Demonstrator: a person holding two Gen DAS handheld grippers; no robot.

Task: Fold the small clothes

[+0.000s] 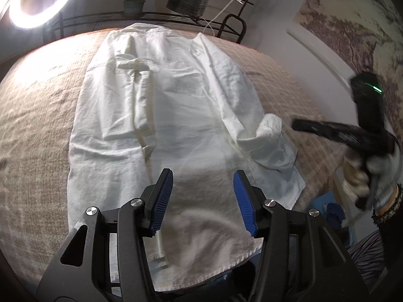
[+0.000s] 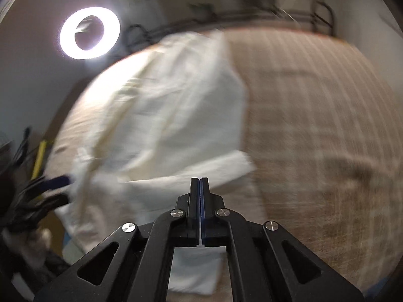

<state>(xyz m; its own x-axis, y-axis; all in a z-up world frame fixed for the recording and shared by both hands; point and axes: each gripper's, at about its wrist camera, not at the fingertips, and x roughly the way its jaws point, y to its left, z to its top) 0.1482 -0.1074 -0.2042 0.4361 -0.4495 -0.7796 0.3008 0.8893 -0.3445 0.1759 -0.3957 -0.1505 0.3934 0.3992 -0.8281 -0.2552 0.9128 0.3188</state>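
A white long-sleeved shirt [image 1: 161, 115] lies flat, lengthwise, on a beige checked table cover [image 1: 32, 130]. One sleeve is folded over its left half; the other sleeve's cuff [image 1: 270, 136] lies bunched at its right edge. My left gripper [image 1: 202, 186] is open and empty, low over the shirt's near hem. My right gripper [image 2: 199, 183] is shut with nothing between its pads, above the shirt's [image 2: 161, 115] right edge; its view is motion-blurred. It shows in the left wrist view [image 1: 302, 124] at the right, held by a gloved hand.
A bright ring light [image 1: 37, 2] stands at the back left. A black metal rack [image 1: 151, 17] with a potted plant [image 1: 133, 6] runs behind the table. A wall with a mural [image 1: 352, 25] is at the right. The cover's right half [image 2: 314, 130] is bare.
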